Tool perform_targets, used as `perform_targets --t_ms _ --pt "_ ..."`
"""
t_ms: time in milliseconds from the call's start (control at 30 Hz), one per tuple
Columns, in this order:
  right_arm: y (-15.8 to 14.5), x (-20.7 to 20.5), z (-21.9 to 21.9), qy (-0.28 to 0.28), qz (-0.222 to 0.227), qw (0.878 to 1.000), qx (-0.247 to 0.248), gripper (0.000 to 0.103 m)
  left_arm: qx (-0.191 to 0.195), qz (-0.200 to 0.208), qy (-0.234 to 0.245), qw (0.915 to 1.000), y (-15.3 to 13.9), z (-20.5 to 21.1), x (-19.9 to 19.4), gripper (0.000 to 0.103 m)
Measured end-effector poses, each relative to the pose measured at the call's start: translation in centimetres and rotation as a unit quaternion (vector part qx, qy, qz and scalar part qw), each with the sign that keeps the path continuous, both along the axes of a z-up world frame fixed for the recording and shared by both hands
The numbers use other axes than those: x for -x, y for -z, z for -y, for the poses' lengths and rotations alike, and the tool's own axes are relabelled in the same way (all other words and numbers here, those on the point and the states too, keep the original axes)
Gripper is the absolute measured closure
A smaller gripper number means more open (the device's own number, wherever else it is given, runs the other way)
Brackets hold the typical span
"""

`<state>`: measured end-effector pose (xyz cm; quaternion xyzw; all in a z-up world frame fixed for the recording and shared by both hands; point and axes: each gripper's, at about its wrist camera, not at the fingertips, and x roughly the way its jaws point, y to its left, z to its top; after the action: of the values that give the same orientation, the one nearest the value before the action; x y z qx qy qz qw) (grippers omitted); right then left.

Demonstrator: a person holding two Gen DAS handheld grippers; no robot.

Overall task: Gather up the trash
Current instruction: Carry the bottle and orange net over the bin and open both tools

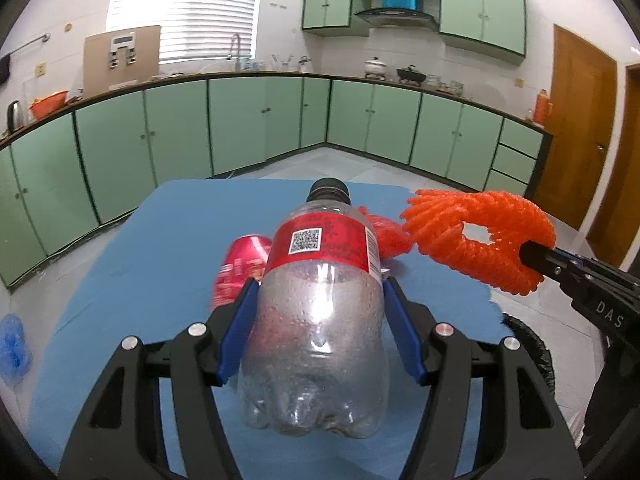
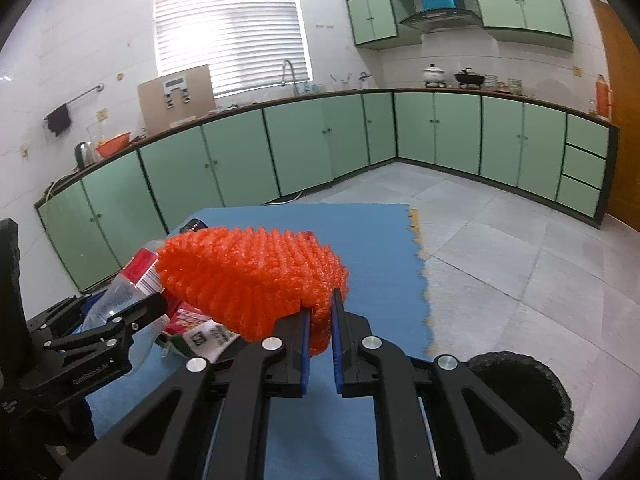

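Note:
My left gripper is shut on an empty clear plastic bottle with a red label and black cap, held above the blue mat. My right gripper is shut on an orange foam fruit net, held above the mat; the net also shows in the left wrist view. The bottle shows at the left of the right wrist view. A red can lies on the mat behind the bottle. A printed wrapper lies under the net.
A black-lined bin stands on the tiled floor at the mat's right edge, also in the left wrist view. A blue crumpled bag lies on the floor at left. Green kitchen cabinets run along the far walls.

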<state>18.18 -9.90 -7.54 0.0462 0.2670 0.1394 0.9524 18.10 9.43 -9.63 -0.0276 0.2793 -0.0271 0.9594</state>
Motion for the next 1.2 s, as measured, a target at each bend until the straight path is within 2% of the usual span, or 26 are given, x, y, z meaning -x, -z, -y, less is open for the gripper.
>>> perform_targets --t_ms 600,1200 --pt "0.0 1.8 7.9 0.088 -0.002 0.996 0.003 0.094 0.017 0.008 0.076 0.997 0.2 8.8 -1.8 0.042" --pt "1.7 4.5 16.8 0.197 -0.016 0.98 0.011 0.094 0.023 0.001 0.171 0.9849 1.9 19.4 -3.8 0.042"
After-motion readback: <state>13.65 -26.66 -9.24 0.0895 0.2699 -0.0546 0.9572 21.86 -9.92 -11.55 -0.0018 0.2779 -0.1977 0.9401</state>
